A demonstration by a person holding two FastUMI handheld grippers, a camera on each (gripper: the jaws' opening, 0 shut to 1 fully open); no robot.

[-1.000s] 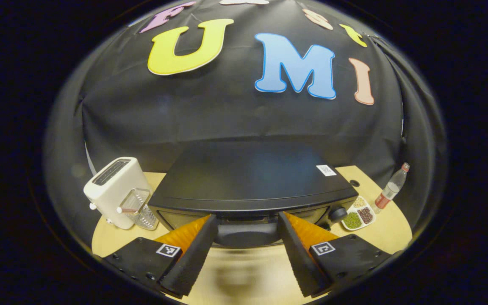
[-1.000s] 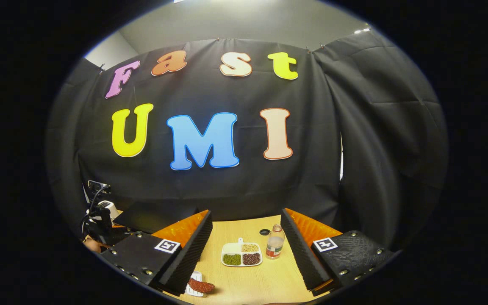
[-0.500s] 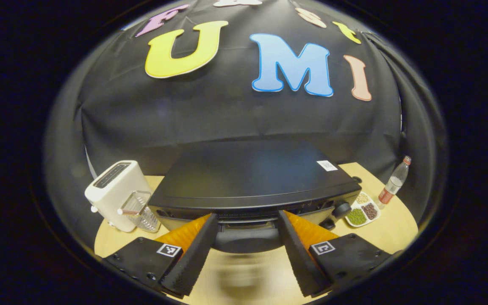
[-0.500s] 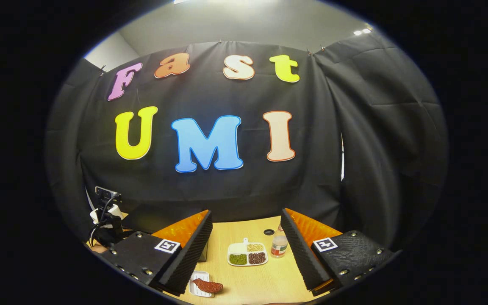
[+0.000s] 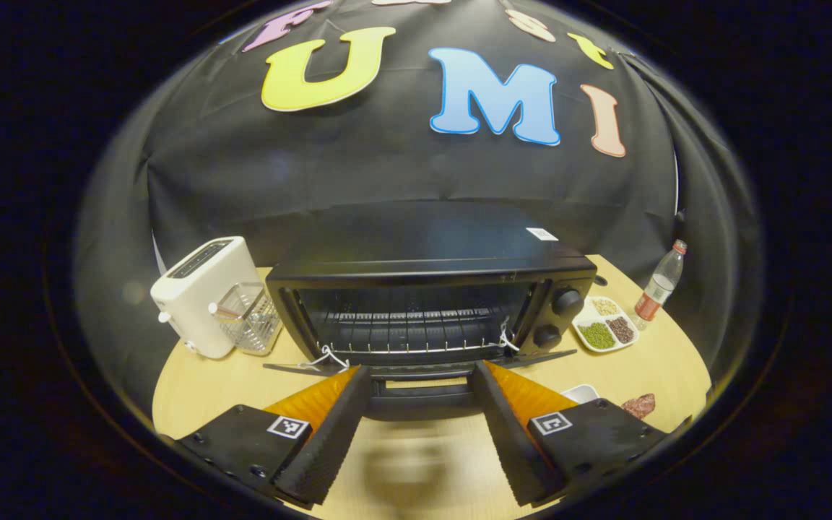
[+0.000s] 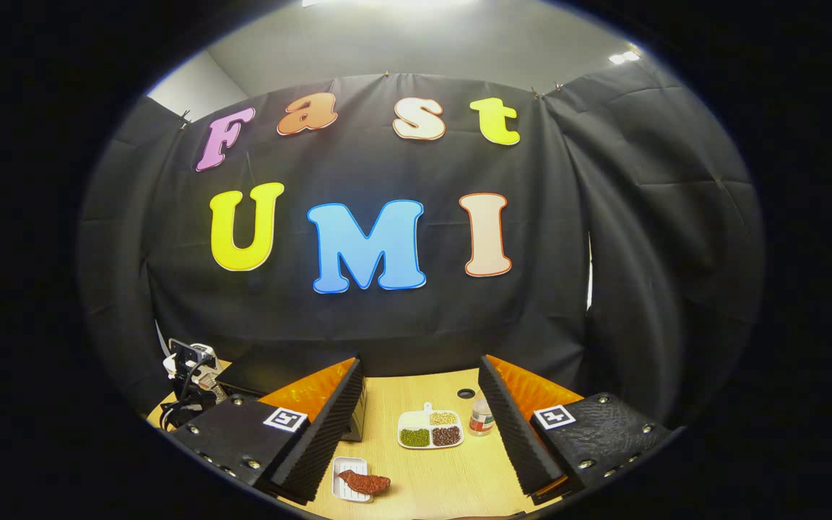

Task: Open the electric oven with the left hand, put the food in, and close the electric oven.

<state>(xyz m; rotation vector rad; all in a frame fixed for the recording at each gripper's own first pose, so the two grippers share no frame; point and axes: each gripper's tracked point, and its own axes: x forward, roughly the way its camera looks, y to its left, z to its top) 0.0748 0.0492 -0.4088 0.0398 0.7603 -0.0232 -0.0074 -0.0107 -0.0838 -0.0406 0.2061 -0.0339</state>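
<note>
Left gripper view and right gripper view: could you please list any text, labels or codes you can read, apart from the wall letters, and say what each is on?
No text can be read.
Oven: white sticker on top, too small to read.
Bottle: red label, too blurred to read.
Left claw: square coded markers, no words.
Right claw: square coded markers, no words.

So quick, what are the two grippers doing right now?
Left gripper: open, either side of the oven door handle.
Right gripper: open, holding nothing.

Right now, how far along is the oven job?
Done: the oven door lies dropped open, rack exposed. In hand: the left gripper sits at the door's handle, jaws apart. Left: the food lies on its small tray, the right gripper open above the table; then closing.
</note>
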